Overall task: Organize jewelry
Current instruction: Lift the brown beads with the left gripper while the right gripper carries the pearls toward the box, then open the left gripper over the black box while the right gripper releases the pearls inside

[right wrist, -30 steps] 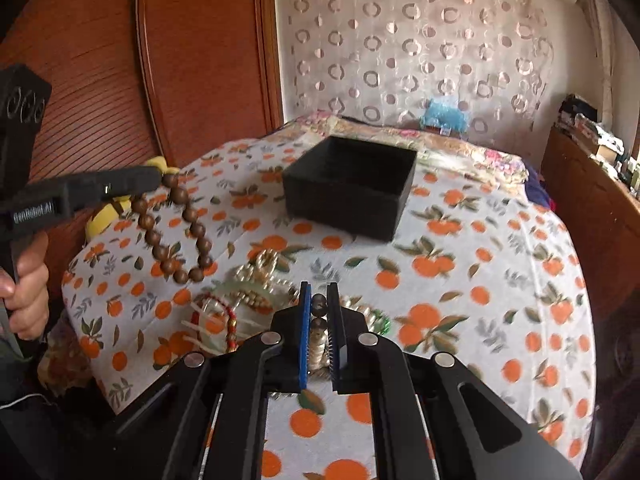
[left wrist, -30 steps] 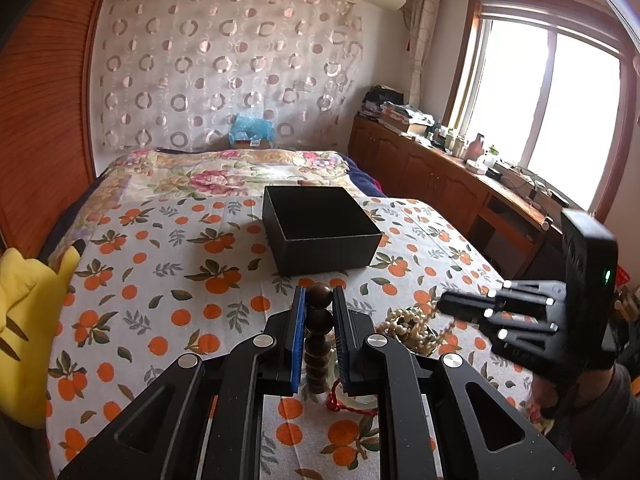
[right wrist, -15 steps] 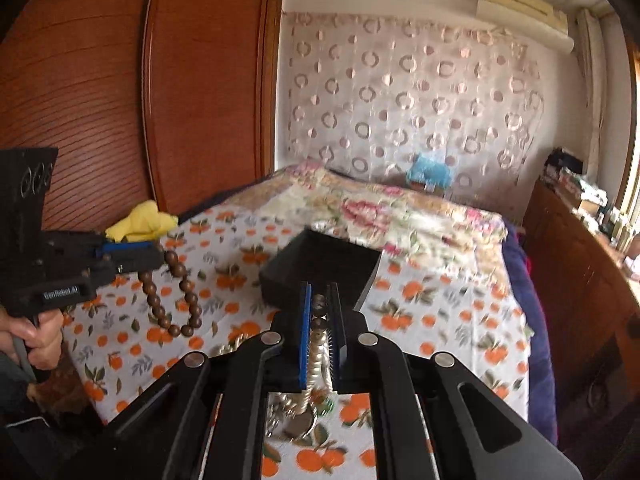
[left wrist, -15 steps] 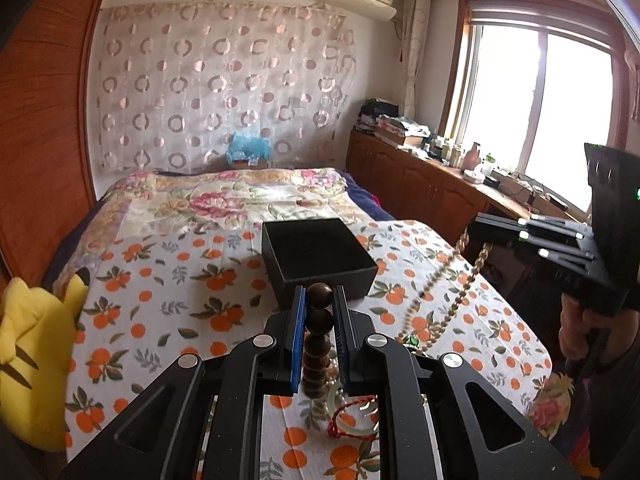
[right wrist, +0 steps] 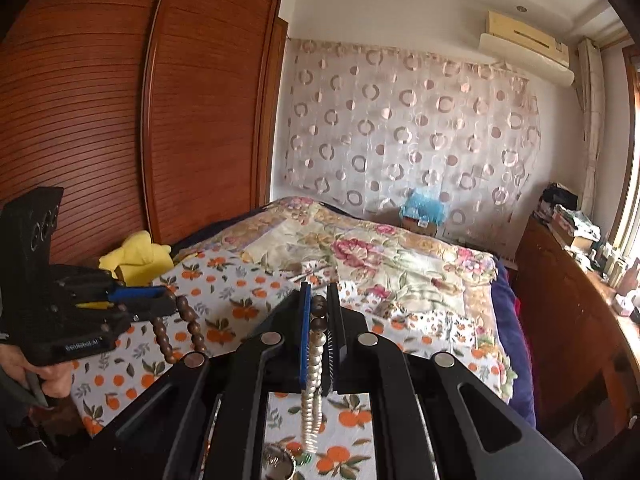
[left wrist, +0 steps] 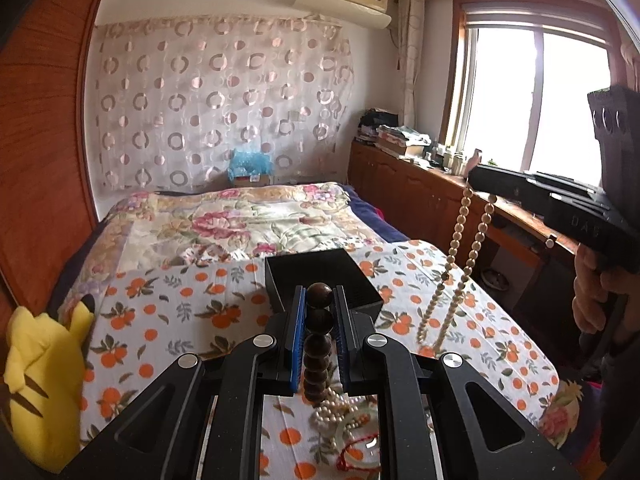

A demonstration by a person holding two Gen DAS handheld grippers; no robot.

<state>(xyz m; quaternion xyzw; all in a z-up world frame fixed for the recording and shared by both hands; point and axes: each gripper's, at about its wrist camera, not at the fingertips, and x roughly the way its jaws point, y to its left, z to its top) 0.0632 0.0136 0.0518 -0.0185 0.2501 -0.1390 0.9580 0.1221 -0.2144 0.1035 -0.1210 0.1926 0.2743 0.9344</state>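
Observation:
My left gripper (left wrist: 319,294) is shut on a dark wooden bead bracelet (left wrist: 318,340), which hangs from it above the bed; it also shows in the right wrist view (right wrist: 188,328). My right gripper (right wrist: 319,304) is shut on a long pale bead necklace (right wrist: 314,372), lifted high so it dangles in a long loop in the left wrist view (left wrist: 460,264). An open black box (left wrist: 320,280) sits on the orange-print cloth just beyond the left gripper. A pile of pearls, a jade bangle and a red cord bracelet (left wrist: 352,420) lies under the left gripper.
A yellow plush toy (left wrist: 36,376) lies at the bed's left edge. A wooden wardrobe (right wrist: 140,140) stands on the left, a cluttered wooden cabinet (left wrist: 420,184) under the window on the right. A blue bag (left wrist: 250,164) sits at the bed's far end.
Both grippers have risen. The right one has lifted the pale necklace off the pile so it now hangs free; the left still holds the dark bracelet, higher above the bed.

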